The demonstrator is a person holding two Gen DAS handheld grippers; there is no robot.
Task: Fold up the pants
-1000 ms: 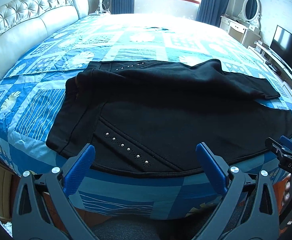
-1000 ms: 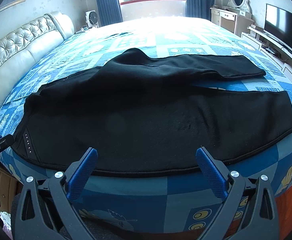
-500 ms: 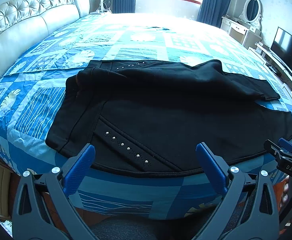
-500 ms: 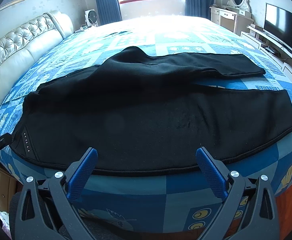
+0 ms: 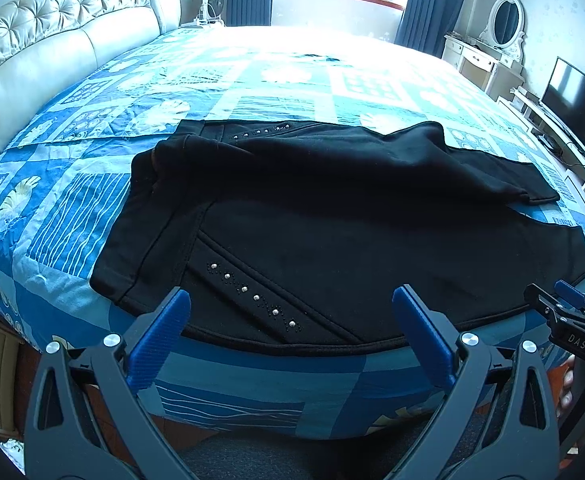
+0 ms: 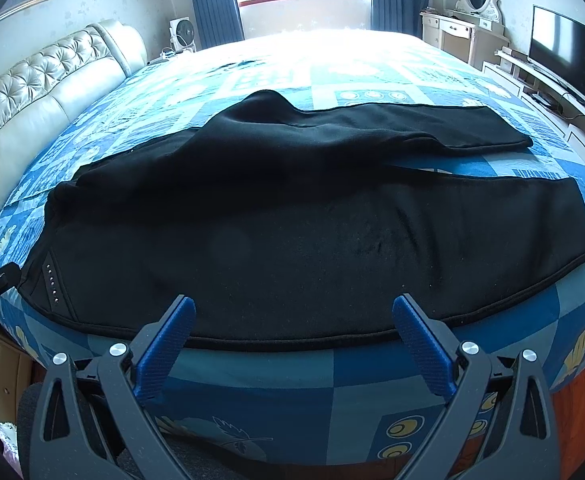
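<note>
Pants [image 5: 332, 224], matte black with studs, on quilted bedspread [image 5: 276, 80]

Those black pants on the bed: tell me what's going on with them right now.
A person holds a two-finger gripper in each hand, setting up to fold the black pants spread across the blue patterned bedspread. The waistband lies toward the headboard, the legs toward the TV side, with the far leg rumpled. The left gripper and right gripper are both open, hovering at the near edge of the bed. Neither touches the fabric, and no fold has been made yet.
</note>
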